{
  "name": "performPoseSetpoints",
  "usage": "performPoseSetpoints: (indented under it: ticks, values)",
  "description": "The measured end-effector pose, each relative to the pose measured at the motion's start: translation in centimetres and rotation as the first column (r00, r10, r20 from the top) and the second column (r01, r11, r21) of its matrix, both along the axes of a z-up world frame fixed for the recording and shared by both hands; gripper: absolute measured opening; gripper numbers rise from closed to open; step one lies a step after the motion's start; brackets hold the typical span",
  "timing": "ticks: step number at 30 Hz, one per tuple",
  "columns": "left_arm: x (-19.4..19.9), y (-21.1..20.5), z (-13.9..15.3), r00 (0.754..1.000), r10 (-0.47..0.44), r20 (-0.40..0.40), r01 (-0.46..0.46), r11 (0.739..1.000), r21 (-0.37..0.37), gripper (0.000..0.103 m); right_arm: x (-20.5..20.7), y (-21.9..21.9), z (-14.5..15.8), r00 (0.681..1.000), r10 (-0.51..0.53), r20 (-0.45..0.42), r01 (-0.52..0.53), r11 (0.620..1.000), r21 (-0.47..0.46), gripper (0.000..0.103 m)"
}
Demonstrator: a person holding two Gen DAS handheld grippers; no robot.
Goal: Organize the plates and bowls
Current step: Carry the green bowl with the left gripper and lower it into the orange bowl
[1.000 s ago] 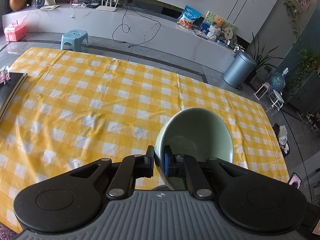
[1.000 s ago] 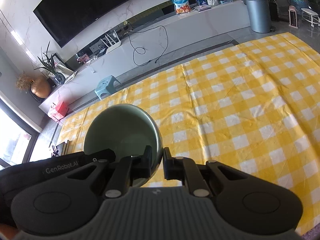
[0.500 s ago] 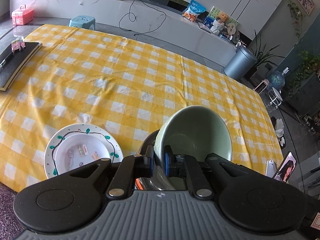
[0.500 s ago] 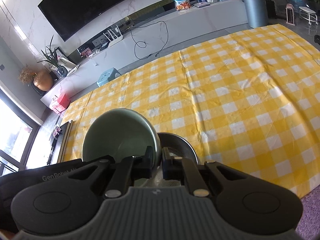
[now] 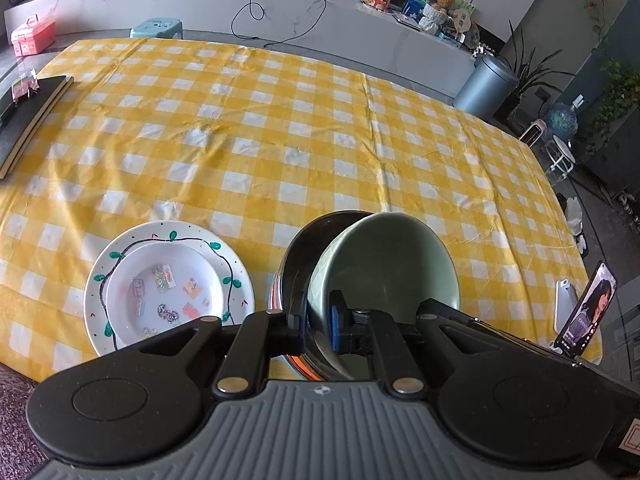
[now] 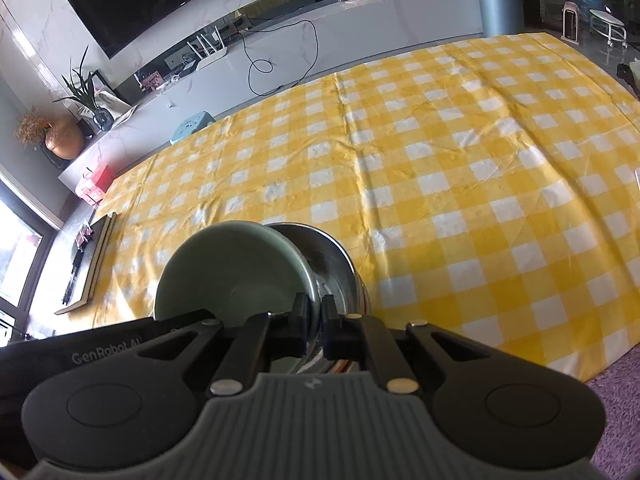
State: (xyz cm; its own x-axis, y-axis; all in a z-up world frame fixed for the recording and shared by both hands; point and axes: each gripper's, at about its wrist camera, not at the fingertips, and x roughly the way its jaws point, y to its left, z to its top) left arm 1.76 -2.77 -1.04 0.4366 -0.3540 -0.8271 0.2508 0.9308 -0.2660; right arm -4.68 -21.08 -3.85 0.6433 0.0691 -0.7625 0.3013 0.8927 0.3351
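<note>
One green bowl (image 5: 384,276) is held tilted, its mouth facing up and away toward twelve o'clock. The left tongs (image 5: 318,326) pinch its near-left rim; the right tongs (image 6: 314,330) pinch its near-right rim. It hangs partly inside one metal bowl (image 6: 332,256) on the desk (image 5: 280,140). At nine o'clock in the left view lie two stacked plates (image 5: 168,284).
</note>
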Motion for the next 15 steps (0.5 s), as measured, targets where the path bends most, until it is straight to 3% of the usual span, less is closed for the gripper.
performPoseSetpoints:
  ticks: [9, 15]
  values:
    - [0.0, -1.3, -0.5, 0.998, -0.052, 0.028, 0.049, 0.995, 0.089, 0.012, 0.6, 0.4, -0.7, 1.0, 0.013, -0.016, -0.014, 0.998, -0.069, 0.004]
    - [0.0, -1.6, -0.5, 0.997, -0.067, 0.033, 0.063, 0.992, 0.109, 0.012, 0.7, 0.6, -0.9, 1.0, 0.02, -0.013, -0.021, 0.995, -0.093, 0.003]
